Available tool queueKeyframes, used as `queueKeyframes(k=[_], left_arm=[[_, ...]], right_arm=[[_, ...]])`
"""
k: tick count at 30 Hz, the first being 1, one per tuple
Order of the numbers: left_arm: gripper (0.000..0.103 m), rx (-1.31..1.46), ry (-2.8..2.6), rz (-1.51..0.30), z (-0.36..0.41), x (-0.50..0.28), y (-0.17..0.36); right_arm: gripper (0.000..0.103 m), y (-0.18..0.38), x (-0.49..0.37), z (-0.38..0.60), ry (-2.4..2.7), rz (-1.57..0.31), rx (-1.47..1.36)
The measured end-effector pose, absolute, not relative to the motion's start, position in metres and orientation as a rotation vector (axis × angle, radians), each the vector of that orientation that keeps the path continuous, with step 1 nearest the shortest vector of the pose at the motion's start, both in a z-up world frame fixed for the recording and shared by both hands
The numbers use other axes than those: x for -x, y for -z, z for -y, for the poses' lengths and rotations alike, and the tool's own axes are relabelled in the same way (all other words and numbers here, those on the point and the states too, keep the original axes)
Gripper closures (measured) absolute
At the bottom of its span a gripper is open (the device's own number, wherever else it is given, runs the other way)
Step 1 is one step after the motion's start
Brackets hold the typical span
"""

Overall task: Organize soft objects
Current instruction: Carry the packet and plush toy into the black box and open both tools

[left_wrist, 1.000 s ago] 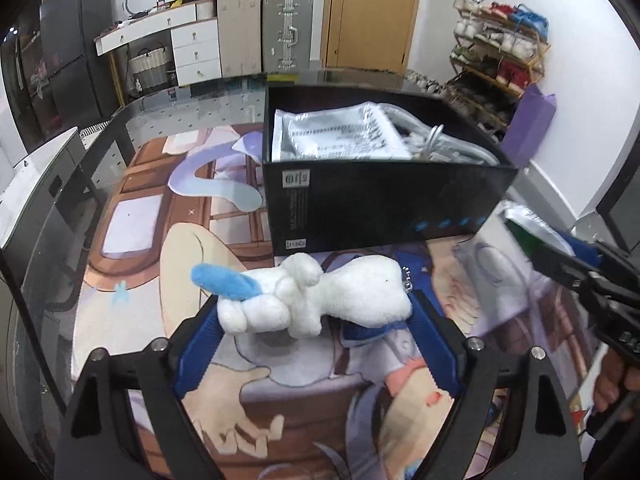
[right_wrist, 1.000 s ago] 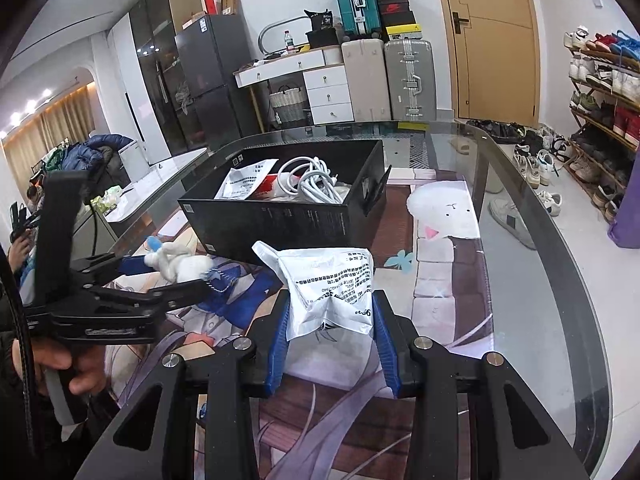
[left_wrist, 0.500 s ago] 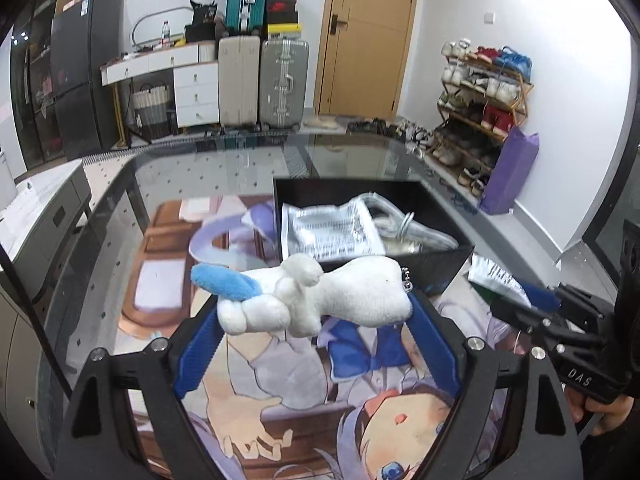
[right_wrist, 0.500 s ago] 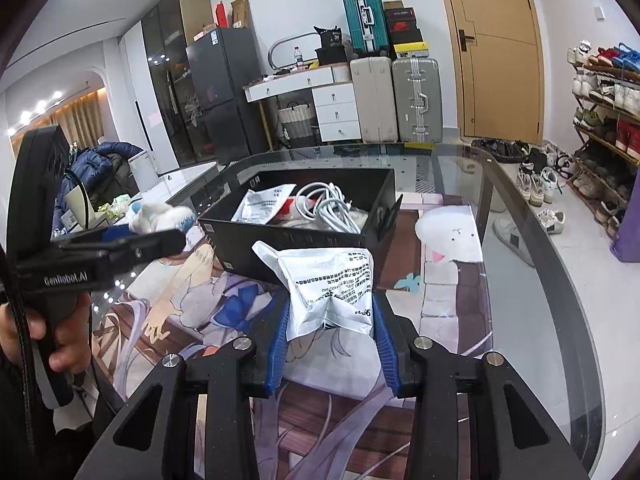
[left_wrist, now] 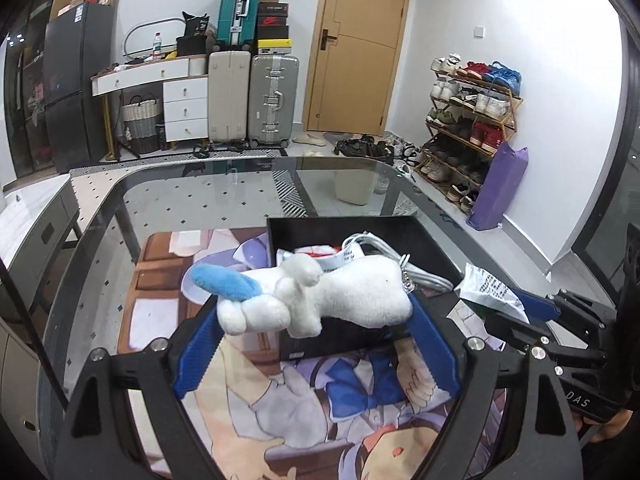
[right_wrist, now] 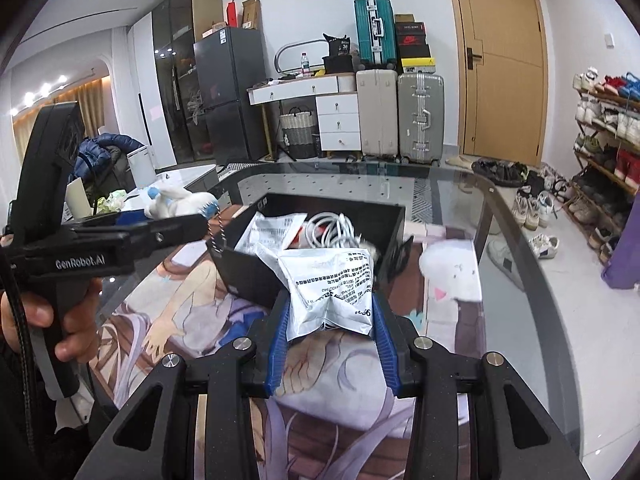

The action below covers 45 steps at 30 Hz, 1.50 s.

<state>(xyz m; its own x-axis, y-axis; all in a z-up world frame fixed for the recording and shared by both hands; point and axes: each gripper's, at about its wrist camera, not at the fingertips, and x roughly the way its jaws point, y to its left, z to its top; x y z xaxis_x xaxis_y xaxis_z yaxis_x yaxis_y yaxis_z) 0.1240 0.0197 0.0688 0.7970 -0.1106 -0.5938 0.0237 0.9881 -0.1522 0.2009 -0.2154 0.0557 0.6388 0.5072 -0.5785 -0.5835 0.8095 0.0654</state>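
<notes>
A glass table [left_wrist: 192, 200] carries a printed mat [right_wrist: 192, 292] and, at its middle, a black box [right_wrist: 256, 276]. The box already holds a silver pouch [right_wrist: 276, 228] and coiled white cable [right_wrist: 332, 224], so part of the sorting looks done. The left claw [left_wrist: 316, 320] grips a white plush toy [left_wrist: 320, 300] with a blue ear, raised above the near-left rim of the box, its bead chain dangling. The right claw [right_wrist: 332, 320] pinches a silver foil packet [right_wrist: 328, 284], held just at the box's near wall. Both soft items remain to be lowered in and released; nothing else loose shows on the mat.
</notes>
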Motion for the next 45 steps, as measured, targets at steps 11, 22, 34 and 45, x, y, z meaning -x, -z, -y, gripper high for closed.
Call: queueKeyframes(k=[11, 22, 34, 45], left_arm=[[0.015, 0.139, 0.092, -0.676, -0.018, -0.164, -0.057], [0.014, 0.108, 0.097, -0.713, -0.009, -0.184, -0.042], [0.015, 0.189, 0.127, -0.781, -0.015, -0.194, -0.024], [0.014, 0.150, 0.142, -0.796, -0.010, -0.185, -0.027]], right_arm=[[0.064, -0.070, -0.247, 0.192, -0.617, -0.612, 0.182], [0.064, -0.055, -0.284, 0.166, -0.608, -0.658, 0.181], [0.064, -0.040, -0.305, 0.154, -0.607, -0.693, 0.223], [0.062, -0.032, -0.300, 0.156, -0.629, -0.724, 0.243]])
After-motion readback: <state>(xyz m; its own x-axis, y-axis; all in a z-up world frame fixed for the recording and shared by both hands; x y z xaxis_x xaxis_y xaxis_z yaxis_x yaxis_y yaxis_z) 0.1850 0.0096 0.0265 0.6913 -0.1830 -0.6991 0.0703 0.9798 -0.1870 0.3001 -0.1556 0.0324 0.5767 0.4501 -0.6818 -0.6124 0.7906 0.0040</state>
